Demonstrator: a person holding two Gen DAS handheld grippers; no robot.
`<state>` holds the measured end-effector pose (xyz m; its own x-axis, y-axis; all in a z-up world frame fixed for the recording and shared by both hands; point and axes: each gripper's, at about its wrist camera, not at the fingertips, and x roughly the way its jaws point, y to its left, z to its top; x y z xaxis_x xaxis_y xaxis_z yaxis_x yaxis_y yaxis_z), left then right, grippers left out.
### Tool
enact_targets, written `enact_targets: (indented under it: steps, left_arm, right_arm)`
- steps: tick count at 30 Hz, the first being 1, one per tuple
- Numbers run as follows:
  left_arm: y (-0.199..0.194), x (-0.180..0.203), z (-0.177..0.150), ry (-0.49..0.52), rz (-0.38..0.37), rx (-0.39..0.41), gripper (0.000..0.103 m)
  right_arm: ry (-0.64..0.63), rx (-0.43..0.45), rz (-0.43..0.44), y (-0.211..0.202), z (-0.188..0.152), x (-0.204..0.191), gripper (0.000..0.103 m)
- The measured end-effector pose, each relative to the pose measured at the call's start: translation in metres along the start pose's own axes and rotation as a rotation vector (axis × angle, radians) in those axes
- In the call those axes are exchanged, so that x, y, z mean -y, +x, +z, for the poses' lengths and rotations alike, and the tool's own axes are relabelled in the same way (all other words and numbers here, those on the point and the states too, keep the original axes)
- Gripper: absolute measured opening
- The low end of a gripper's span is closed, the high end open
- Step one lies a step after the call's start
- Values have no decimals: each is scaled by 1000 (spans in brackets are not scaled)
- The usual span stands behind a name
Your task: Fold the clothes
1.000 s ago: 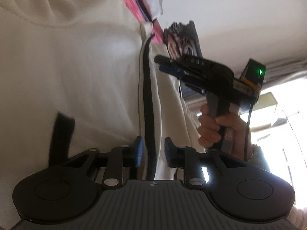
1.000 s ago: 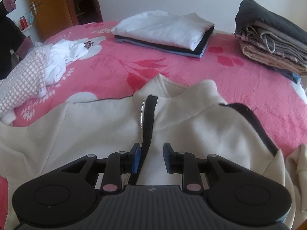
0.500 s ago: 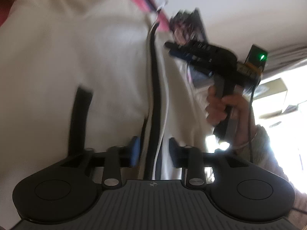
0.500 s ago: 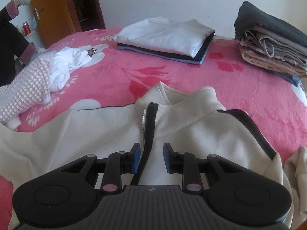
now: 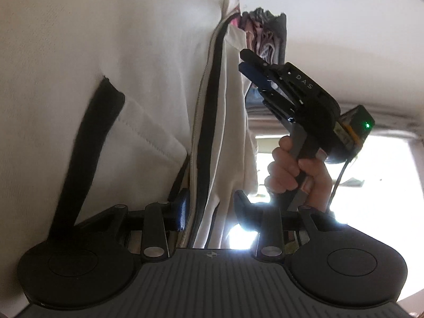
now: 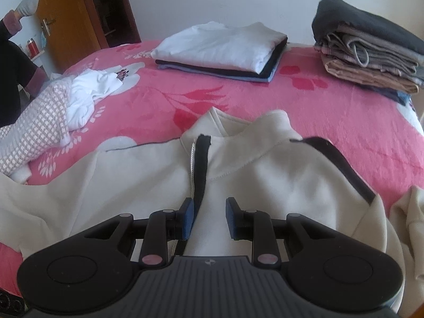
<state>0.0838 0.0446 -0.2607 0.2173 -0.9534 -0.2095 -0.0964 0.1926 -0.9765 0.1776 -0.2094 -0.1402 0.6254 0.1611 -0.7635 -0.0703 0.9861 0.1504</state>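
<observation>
A cream jacket point(image 6: 265, 175) with a black zipper band point(image 6: 201, 164) and black shoulder stripes lies spread on the pink floral bed point(image 6: 344, 122), collar away from me. My right gripper point(image 6: 209, 217) hovers low over its chest, open, just right of the zipper. In the left wrist view, which is rolled sideways, the jacket point(image 5: 119, 53) fills the left side. My left gripper point(image 5: 212, 212) is open, with the zipper edge point(image 5: 209, 137) running between its fingers. A hand point(image 5: 296, 169) holds the right gripper point(image 5: 247, 62) beside the jacket's front edge.
Two stacks of folded clothes sit at the back of the bed: a white-topped stack point(image 6: 222, 47) in the middle and a grey and tan stack point(image 6: 368, 53) on the right. Loose white and checked garments point(image 6: 53, 116) lie at the left. A wooden door point(image 6: 61, 18) stands beyond.
The left gripper's fingers have spread a little wider and its view has slid along the zipper. The right gripper has drawn back slightly from the collar, its gap unchanged.
</observation>
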Motion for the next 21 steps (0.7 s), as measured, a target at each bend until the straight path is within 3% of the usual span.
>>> enact_targets:
  steps: [3,10,15,21]
  left_arm:
    - [0,0,-4,4,-10,24,33]
    - [-6,20,-17,169,65,92,21]
    - [-10,33,-31,315,122,108,14]
    - [-14,47,-48,494,188,120,12]
  right_arm:
    - [-48,13,-11,6,6,-9,28]
    - [-224,36,-76,32,20,-40,28]
    - [-249,27,-119,58,33,-45,28]
    - [-136,18,-99,78,37,-30,27]
